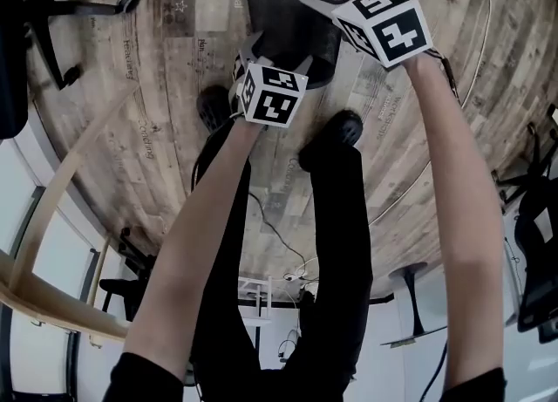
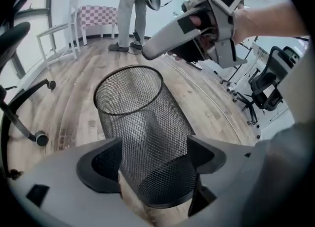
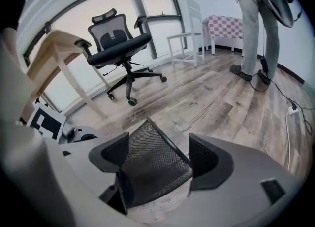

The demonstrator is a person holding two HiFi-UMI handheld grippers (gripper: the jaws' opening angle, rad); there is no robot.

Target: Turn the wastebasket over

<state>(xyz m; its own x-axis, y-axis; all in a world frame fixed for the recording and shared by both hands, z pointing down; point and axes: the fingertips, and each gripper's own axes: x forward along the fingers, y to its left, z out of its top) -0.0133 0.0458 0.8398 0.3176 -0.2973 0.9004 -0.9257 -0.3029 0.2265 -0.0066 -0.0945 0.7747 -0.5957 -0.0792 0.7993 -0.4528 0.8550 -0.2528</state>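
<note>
Black mesh wastebasket (image 1: 288,17) lies tipped on the plank floor (image 1: 166,86), just ahead of me. My left tongs (image 2: 155,147) stand apart at its closed base (image 2: 167,189). My right tongs (image 3: 158,145) stand apart too, with mesh showing in the gap. Neither pair is closed on it. I reckon the round, tapered body could roll sideways or skid off if I shove it with unclamped jaws. Its long axis runs away from me, with the mouth (image 2: 128,90) pointing far and the base towards me.
</note>
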